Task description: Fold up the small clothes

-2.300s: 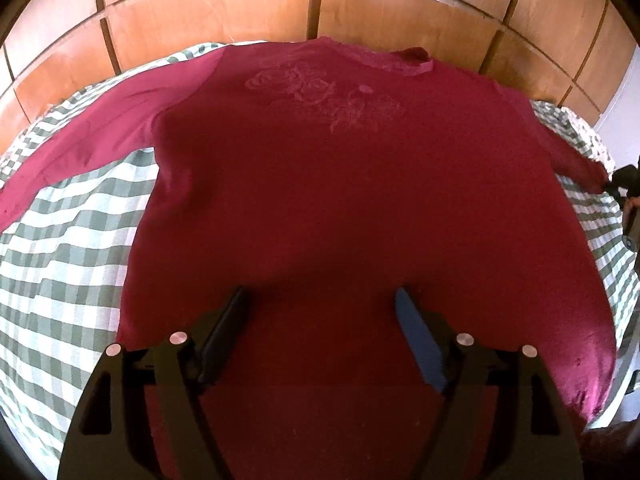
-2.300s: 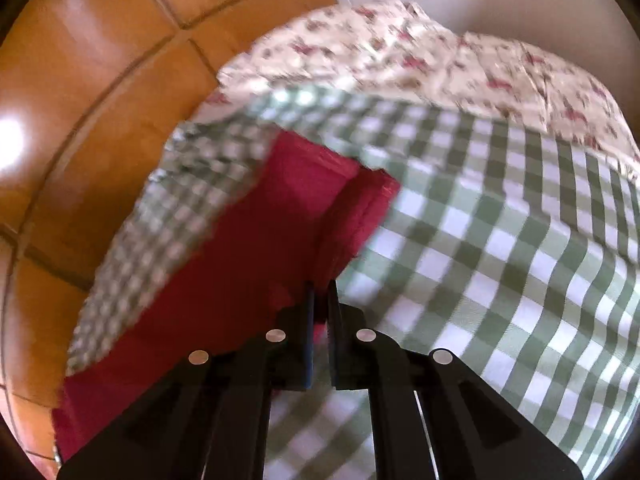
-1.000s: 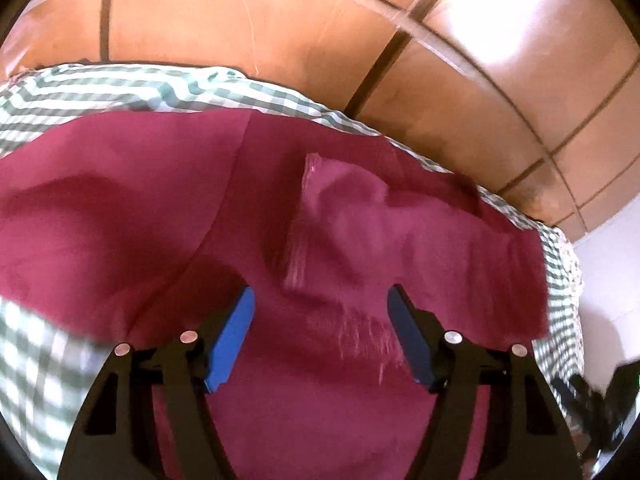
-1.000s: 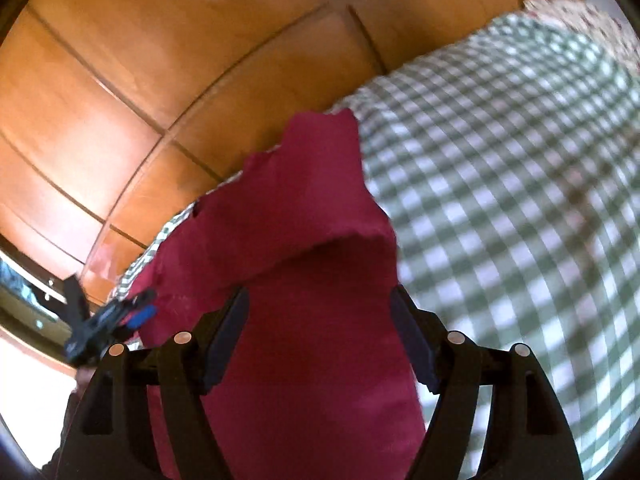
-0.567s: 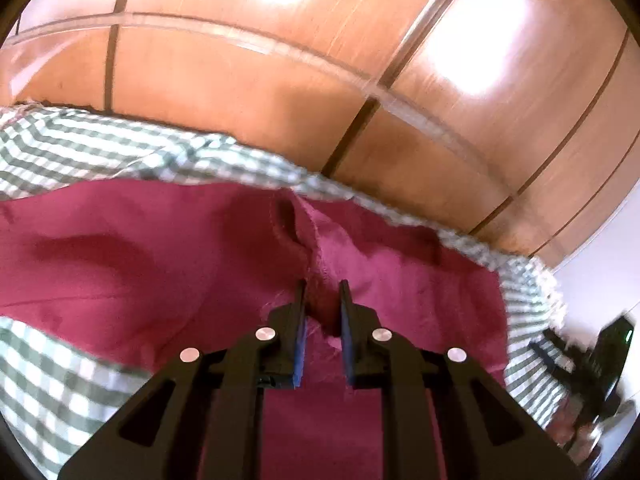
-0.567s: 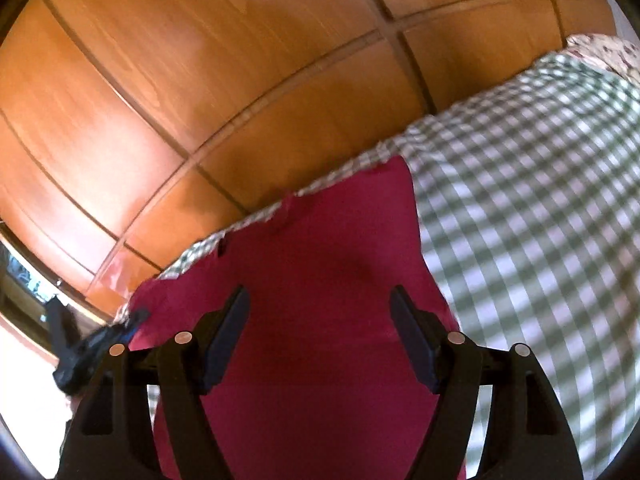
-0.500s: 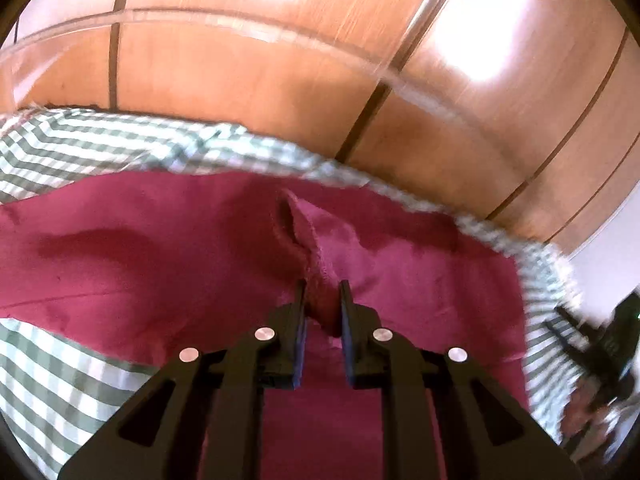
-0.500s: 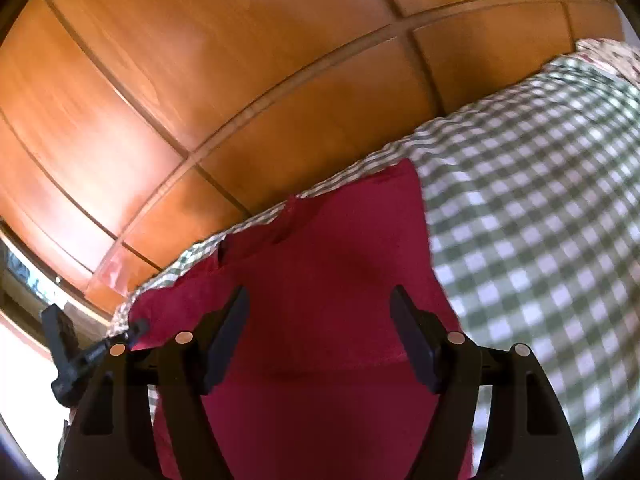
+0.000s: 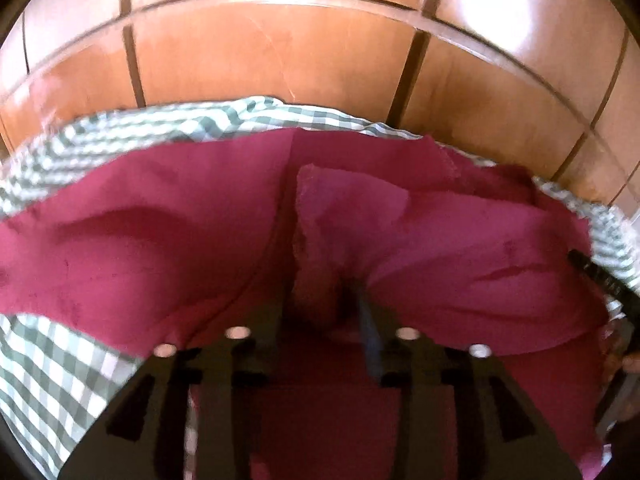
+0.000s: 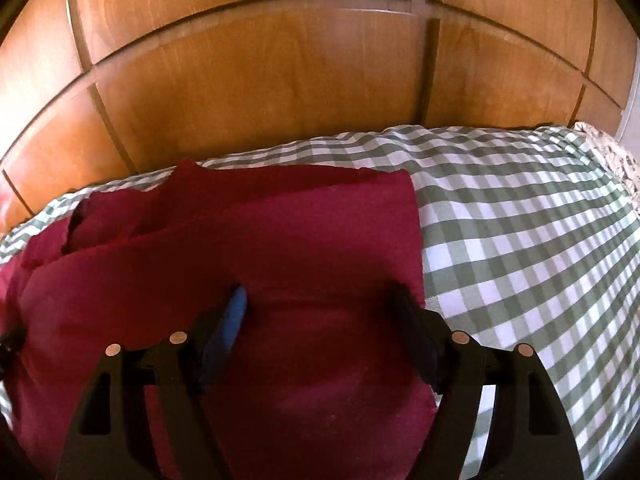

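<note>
left view: red shirt (image 9: 160, 240) spread over the check sheet (image 9: 48, 364), filling the middle band of the frame, wood panels (image 9: 260, 56) above. left claw (image 9: 324, 304) at lower centre, jaws opening, a raised fold of the shirt between them; blur hides whether the pads touch it. right claw's dark tip shows at the right edge.

right view: shirt lies folded, lower left and centre, its straight edge running down mid-frame; bare sheet (image 10: 520, 240) to the right, floral cloth (image 10: 612, 156) at the far right edge. right claw (image 10: 320, 300) at lower centre, jaws wide and opening, over the shirt near its right edge, gripping nothing.

no readable writing or labels anywhere.
</note>
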